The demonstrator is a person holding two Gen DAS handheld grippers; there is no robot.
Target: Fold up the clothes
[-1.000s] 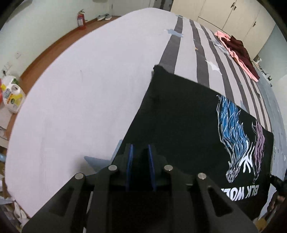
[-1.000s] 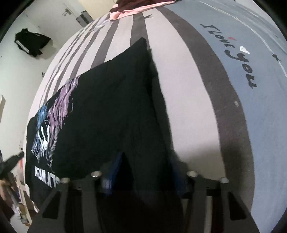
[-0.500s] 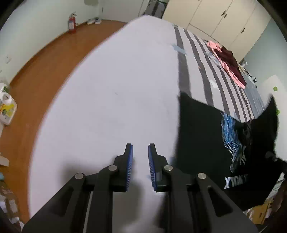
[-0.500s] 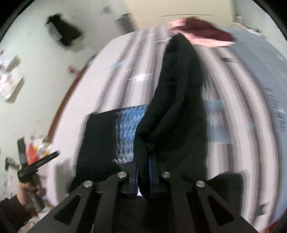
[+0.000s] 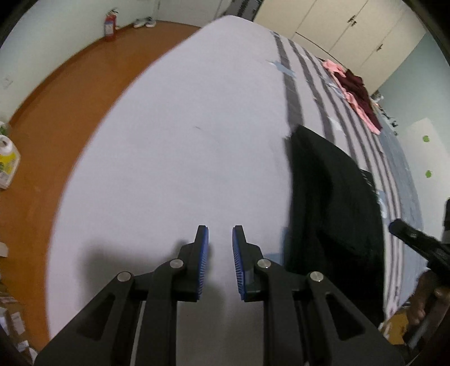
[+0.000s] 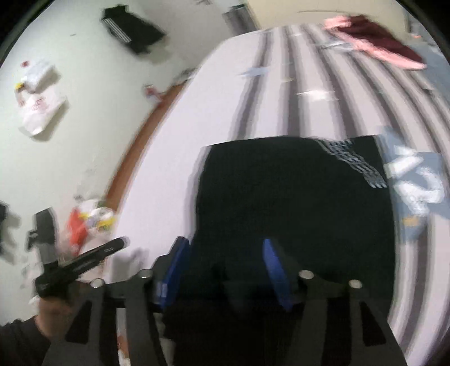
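A black T-shirt point(image 5: 332, 202) lies folded on the bed point(image 5: 182, 140), right of my left gripper point(image 5: 220, 228). That gripper hovers over bare white sheet, its blue pads point(image 5: 203, 253) apart with nothing between them. In the right wrist view the same black T-shirt point(image 6: 295, 197) fills the middle, a strip of its print showing at the far right edge. My right gripper point(image 6: 225, 245) stands wide open just above the shirt's near edge, with no cloth pinched. A hand holds the left gripper point(image 6: 84, 261) at the lower left of that blurred view.
Pink and maroon clothes point(image 5: 354, 93) lie at the far end of the striped sheet. A wooden floor point(image 5: 50, 112) runs along the bed's left side, with a fire extinguisher point(image 5: 109, 25) and a detergent bottle point(image 5: 7, 160). Wardrobe doors point(image 5: 351, 25) stand behind.
The left gripper let go of the shirt and moved left onto bare sheet. The right gripper carried its side of the shirt across, laid it down folded over, and opened.
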